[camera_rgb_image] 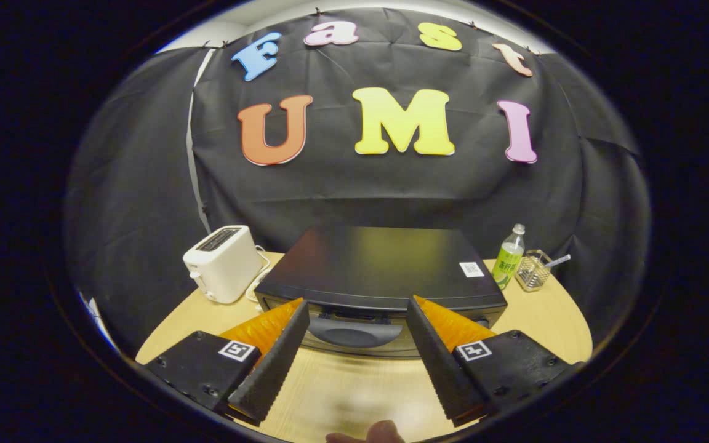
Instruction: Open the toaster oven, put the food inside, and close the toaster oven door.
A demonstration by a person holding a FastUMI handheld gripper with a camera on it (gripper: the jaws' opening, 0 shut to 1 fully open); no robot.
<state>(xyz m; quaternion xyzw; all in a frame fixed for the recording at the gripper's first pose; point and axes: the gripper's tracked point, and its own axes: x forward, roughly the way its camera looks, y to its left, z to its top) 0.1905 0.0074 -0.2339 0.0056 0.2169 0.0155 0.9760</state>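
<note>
Toaster oven point(385, 271) door facing claw point(357, 314), fingers spread apart, empty

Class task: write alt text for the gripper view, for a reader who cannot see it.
The gripper is open, its fingers spread either side of the handle of a closed black toaster oven on a wooden table. A white toaster stands left of the oven; a green-labelled bottle and a wire basket stand right.

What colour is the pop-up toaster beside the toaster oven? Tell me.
White pop-up toaster, seen best in the gripper view.
</note>
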